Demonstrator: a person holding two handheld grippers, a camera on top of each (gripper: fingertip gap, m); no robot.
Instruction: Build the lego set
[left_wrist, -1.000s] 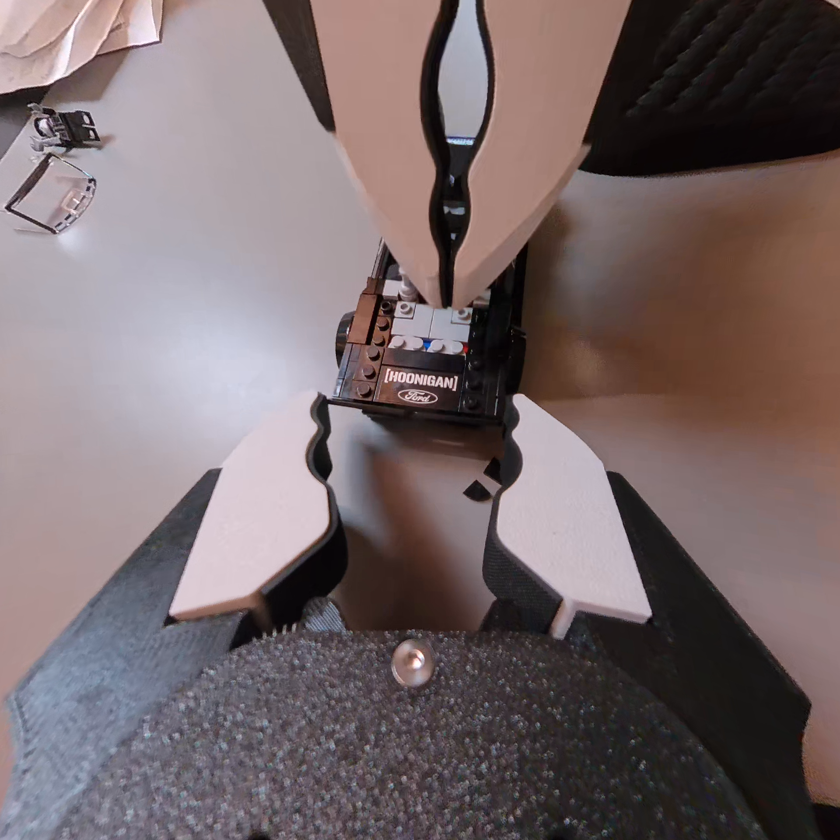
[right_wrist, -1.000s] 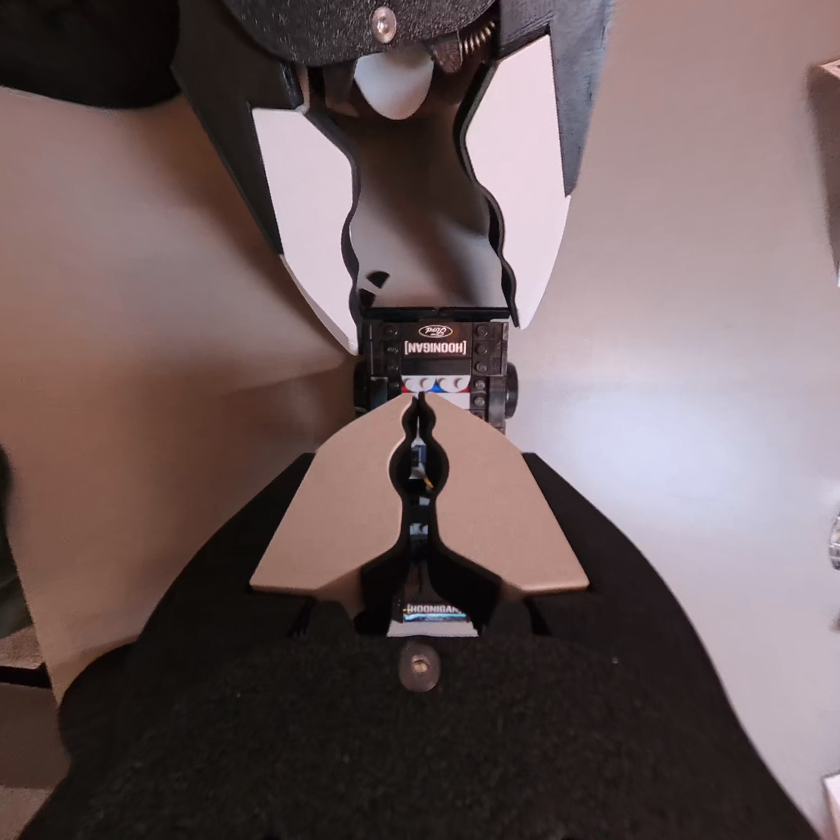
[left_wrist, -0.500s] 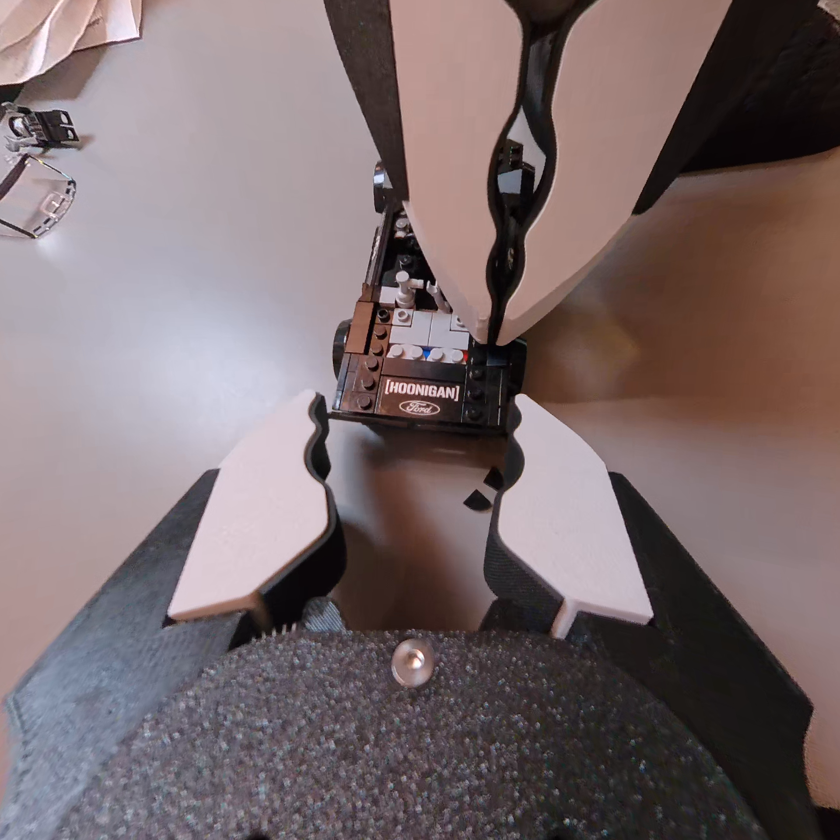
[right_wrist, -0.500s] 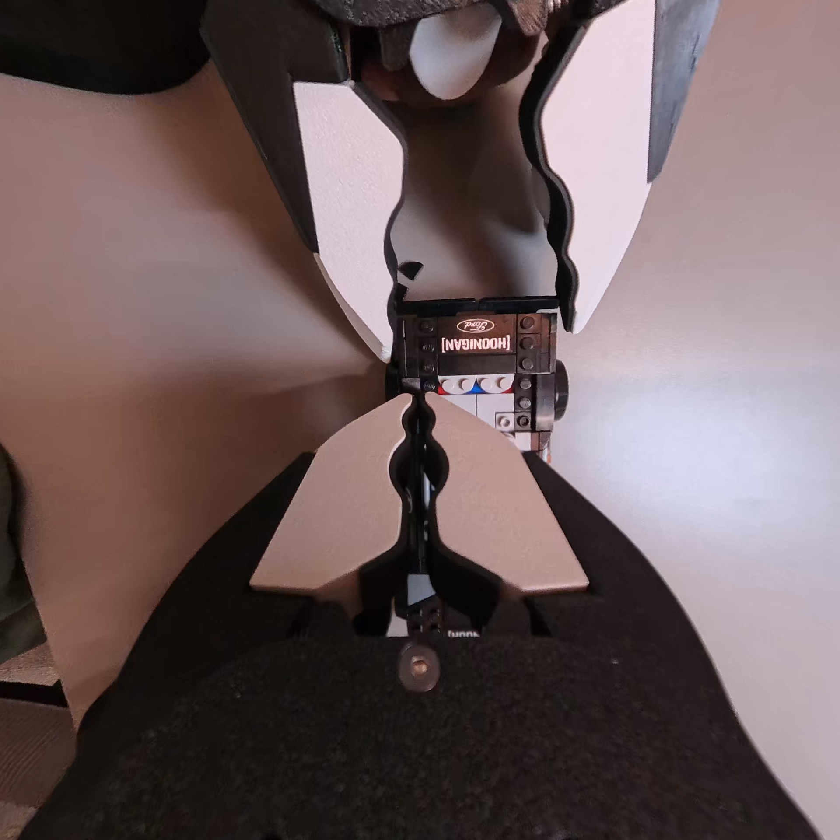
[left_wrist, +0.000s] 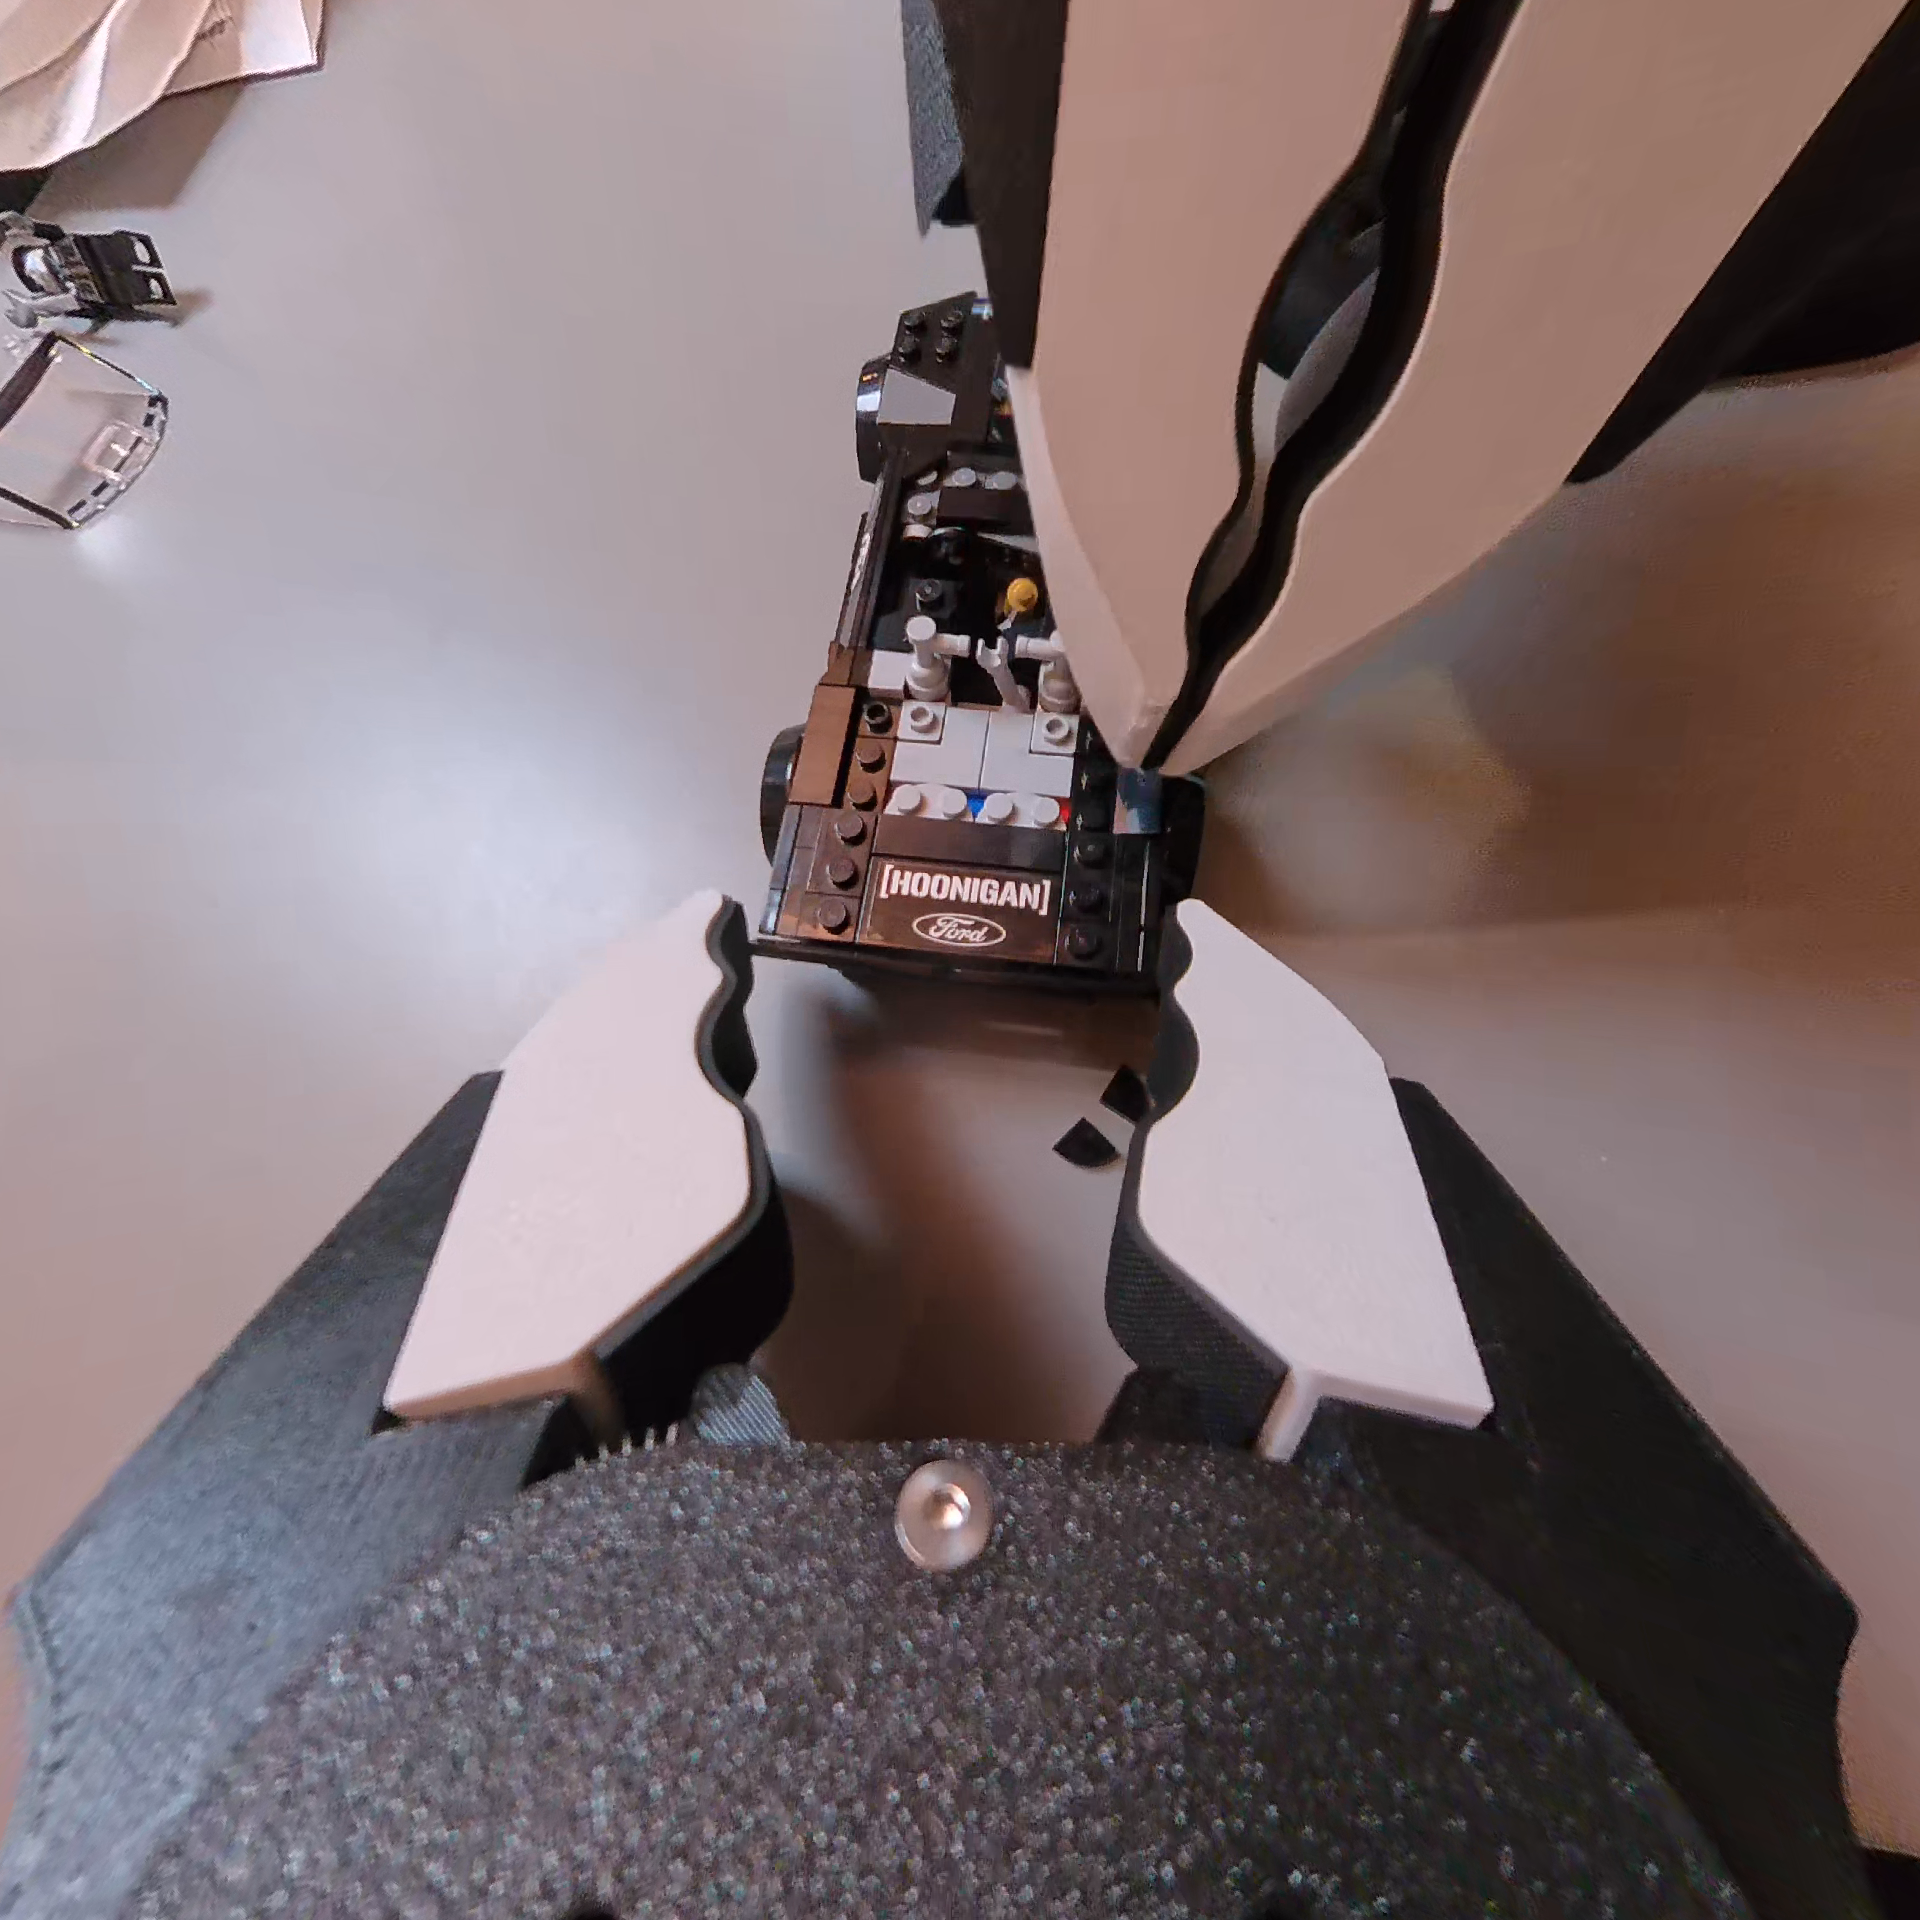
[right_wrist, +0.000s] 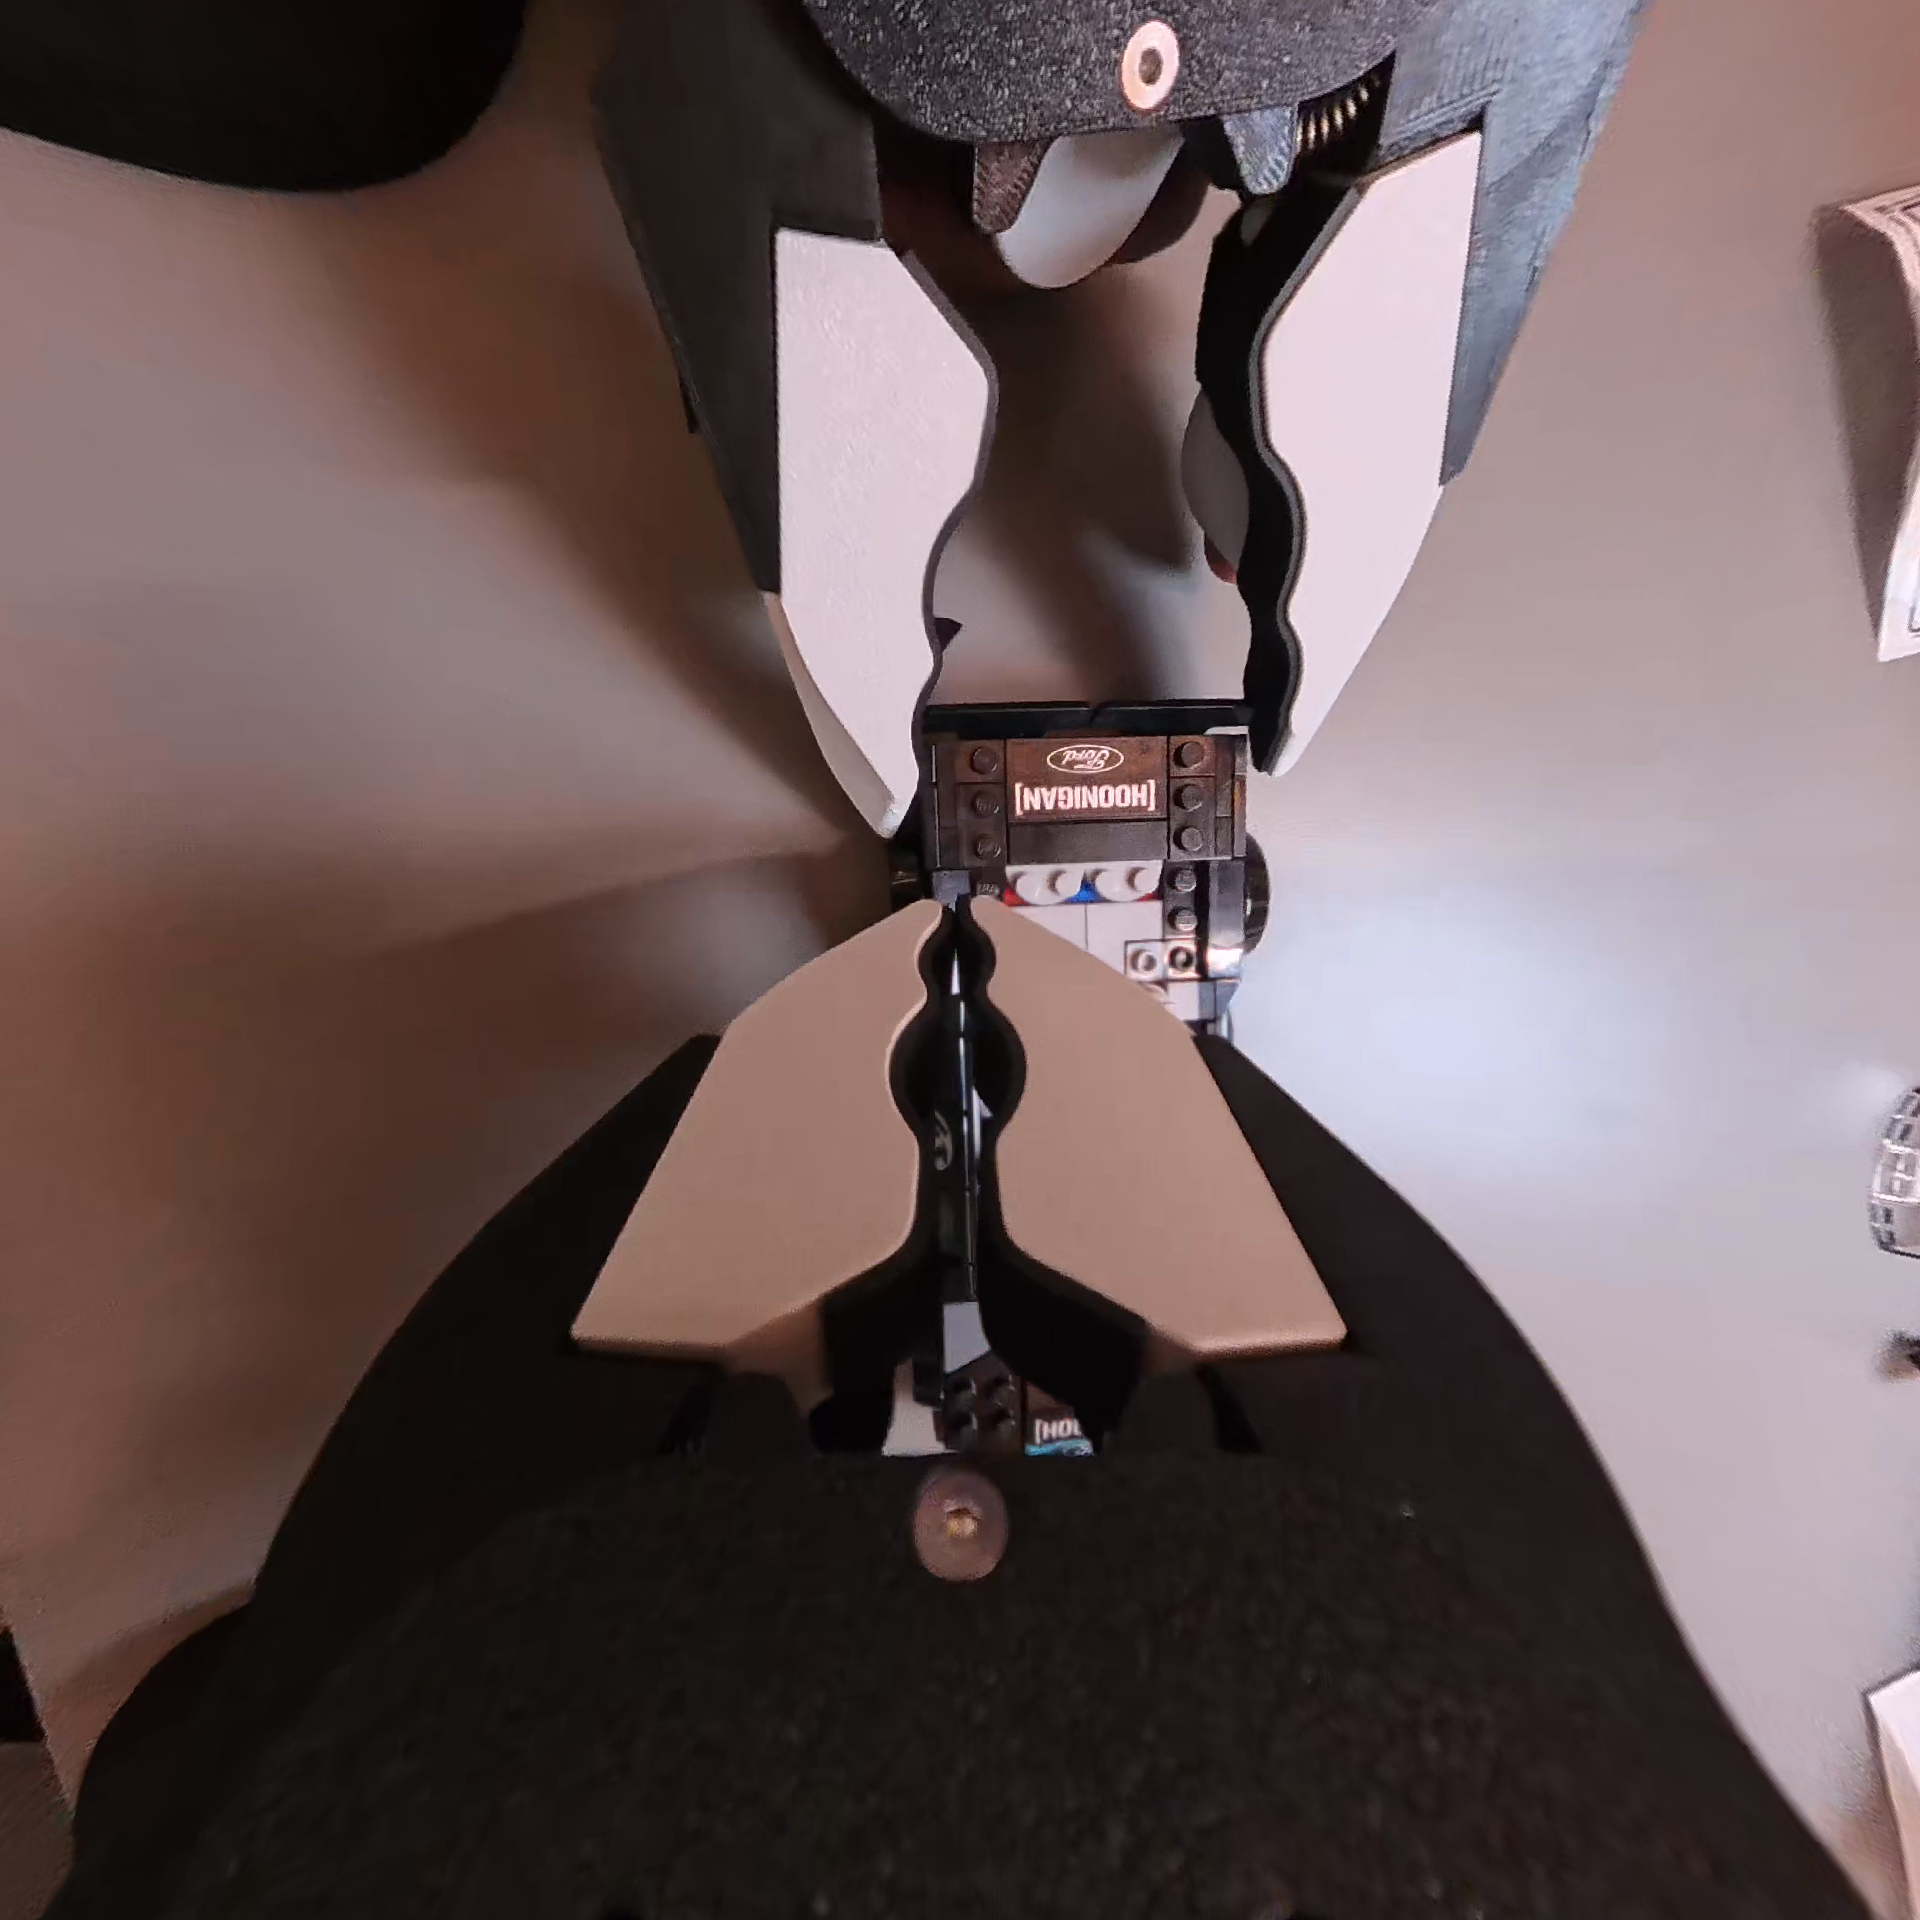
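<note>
Black lego car (left_wrist: 966, 831) between spread left claw (left_wrist: 961, 925), right claw (right_wrist: 956, 909) pinched

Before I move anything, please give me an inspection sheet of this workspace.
Surface: grey table, smooth.
Job's things: black lego car standing on the table, roof off, inner studs exposed.
Clutter: clear windscreen piece, small black parts, white paper, two black bits near the car.
Grippers: left gripper open, jaws flanking the car's end; right gripper shut, tip at the car's corner.
Cables: nothing seen.
Surroundings: dark shape, unidentified.
</note>
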